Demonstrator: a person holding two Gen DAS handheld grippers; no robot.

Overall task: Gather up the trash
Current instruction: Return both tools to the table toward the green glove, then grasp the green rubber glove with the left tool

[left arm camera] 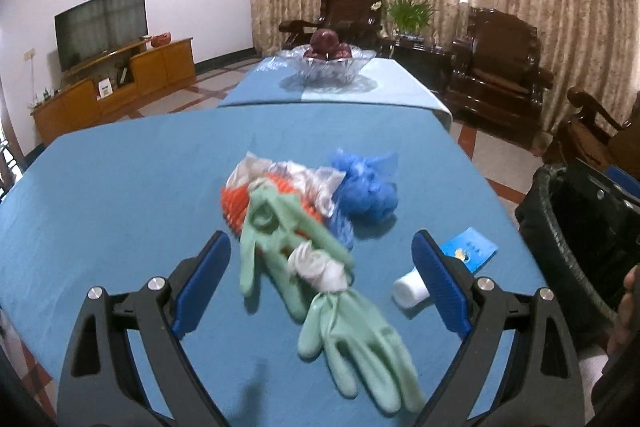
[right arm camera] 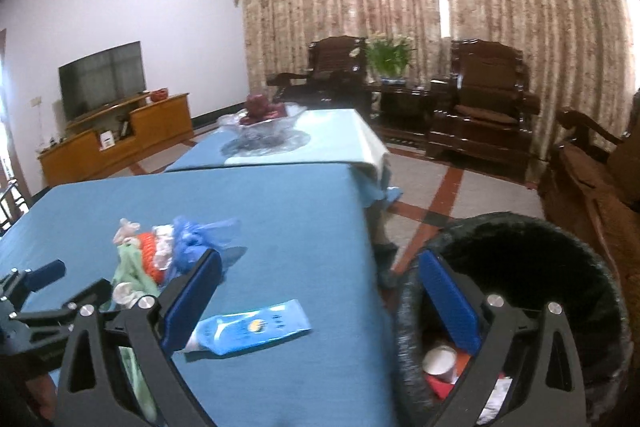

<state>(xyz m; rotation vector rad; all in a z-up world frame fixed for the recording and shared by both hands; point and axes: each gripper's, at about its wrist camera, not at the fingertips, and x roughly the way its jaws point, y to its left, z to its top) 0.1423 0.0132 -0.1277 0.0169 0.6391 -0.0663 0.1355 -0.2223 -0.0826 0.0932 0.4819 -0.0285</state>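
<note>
a: where is the trash sitting?

b: in the left wrist view, the pale green rubber gloves [left arm camera: 320, 279] are lying at the centre of the frame on the blue tablecloth [left arm camera: 120, 195], with a white crumpled tissue [left arm camera: 320, 267] resting on them. above them an orange mesh net [left arm camera: 236, 205] and a crumpled blue plastic bag [left arm camera: 368, 183] are piling together.

a: and the left gripper [left arm camera: 320, 283]?

b: its blue-padded jaws are standing wide apart on either side of the gloves, holding nothing. a blue squeezed tube with a white cap [left arm camera: 448, 267] is lying at centre right, partly behind the right-hand finger.

a: what is the right gripper [right arm camera: 320, 303] doing?

b: hovering with its jaws spread and empty. in its view the tube [right arm camera: 248, 331] is lying at lower centre near the table edge. the black-lined round bin [right arm camera: 520, 247] is standing at lower right beside the table, with a white paper cup [right arm camera: 440, 363] and scraps inside.
</note>
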